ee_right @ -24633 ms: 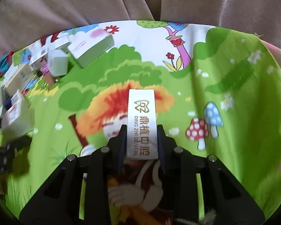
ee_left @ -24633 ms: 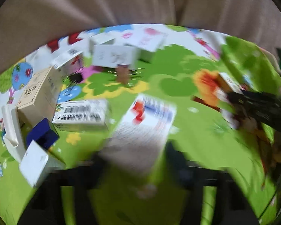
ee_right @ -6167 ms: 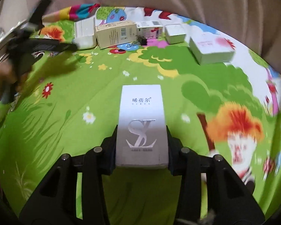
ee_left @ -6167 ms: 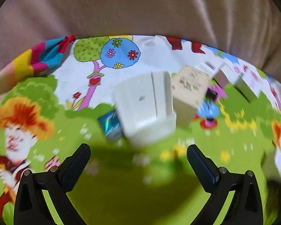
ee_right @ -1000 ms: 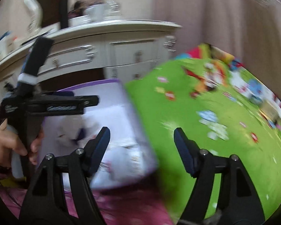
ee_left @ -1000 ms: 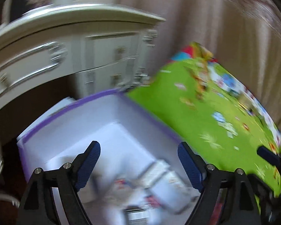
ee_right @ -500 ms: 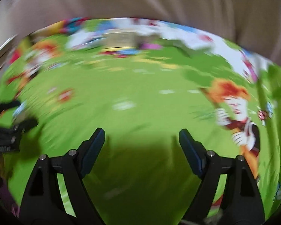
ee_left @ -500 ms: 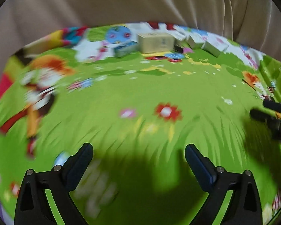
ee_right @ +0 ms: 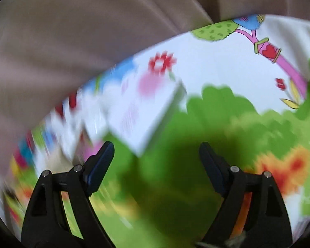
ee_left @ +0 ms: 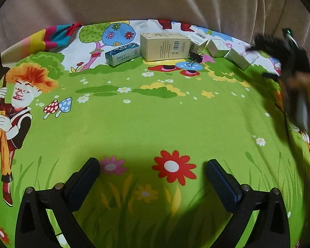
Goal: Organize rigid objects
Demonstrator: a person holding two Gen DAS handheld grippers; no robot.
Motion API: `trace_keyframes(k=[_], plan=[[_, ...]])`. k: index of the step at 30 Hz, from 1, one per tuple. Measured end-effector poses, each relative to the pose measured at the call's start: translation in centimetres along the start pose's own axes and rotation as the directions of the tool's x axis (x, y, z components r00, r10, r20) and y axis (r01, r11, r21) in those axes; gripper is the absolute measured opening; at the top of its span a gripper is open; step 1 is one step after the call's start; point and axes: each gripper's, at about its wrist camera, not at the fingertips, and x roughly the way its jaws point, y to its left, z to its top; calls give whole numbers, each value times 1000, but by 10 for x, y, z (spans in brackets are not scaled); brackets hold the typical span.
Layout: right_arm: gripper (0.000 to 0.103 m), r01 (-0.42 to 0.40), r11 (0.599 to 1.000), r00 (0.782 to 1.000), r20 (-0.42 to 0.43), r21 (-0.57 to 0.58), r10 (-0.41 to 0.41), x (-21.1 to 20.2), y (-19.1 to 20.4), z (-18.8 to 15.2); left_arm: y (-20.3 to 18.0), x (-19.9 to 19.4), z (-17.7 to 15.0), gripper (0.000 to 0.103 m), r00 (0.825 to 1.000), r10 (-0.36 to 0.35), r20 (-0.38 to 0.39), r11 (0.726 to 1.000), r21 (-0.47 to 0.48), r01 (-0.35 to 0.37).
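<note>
Both grippers are back over the cartoon mat after a trip to the purple storage box a second ago, and both come back with nothing in them. So the last boxes got dropped off, and this is the start of another pickup round.

The left gripper (ee_left: 153, 177) hangs over the near green part of the mat (ee_left: 134, 119), jaws opening to their widest with only a printed flower between them. The right gripper (ee_right: 156, 155) is blurry but its jaws are opening too, nothing between them, with a white box (ee_right: 140, 111) just ahead.

What's left sits in a row along the far edge of the mat: a blue box (ee_left: 122, 54), a tan box (ee_left: 165, 46), a binder clip (ee_left: 195, 59), and a few small white boxes (ee_left: 217, 47) toward the far right corner. My guess is the right one goes for that white box next.
</note>
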Motion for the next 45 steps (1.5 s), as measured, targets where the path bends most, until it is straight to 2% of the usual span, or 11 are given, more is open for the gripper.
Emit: trace_keyframes(k=[6,10,12,16,22,26,35,36,38,39,45], plan=[[91,114,962,993,9,250,-120,24,17,34,0,-1,-1,103,1000,1,0,1000,0,-1],[93,306,948,951,-79,86,-300,60,45,36,0,-1,-1,103,1000,1,0,1000,1,-1],[81,348,937,934,-77,-40,-350,63,54,32,0,0,0,103,1000,0,-1,1000,0,0],[70,222,960,971,-51,-169,-234,22,38,12,0,0,0,103,1000,0,-2,1000,3,0],[70,84,860,978,-123,-502,-167,-77,-5,-71,-16,22,28,103,1000,13,-16,1000,-12,-13],[70,116,792,981,-55,-600,-186,-112,-18,-113,-58,62,78,103,1000,-2,-23,1000,12,2],[71,118,802,983,-44,-585,-177,-114,-28,-120,-98,142,182,103,999,38,-26,998,-40,-39],[71,118,803,983,-44,-585,-177,-114,-28,-120,-98,143,183,99,999,36,-24,999,-37,-36],[71,118,803,983,-44,-584,-177,-114,-28,-121,-103,129,176,39,1000,-2,29,1000,29,1],[71,116,805,984,-45,-582,-174,-115,-28,-121,-106,122,171,31,1000,-16,23,998,63,14],[72,109,809,985,-50,-577,-168,-115,-29,-119,-83,34,55,31,995,-102,19,985,146,98]])
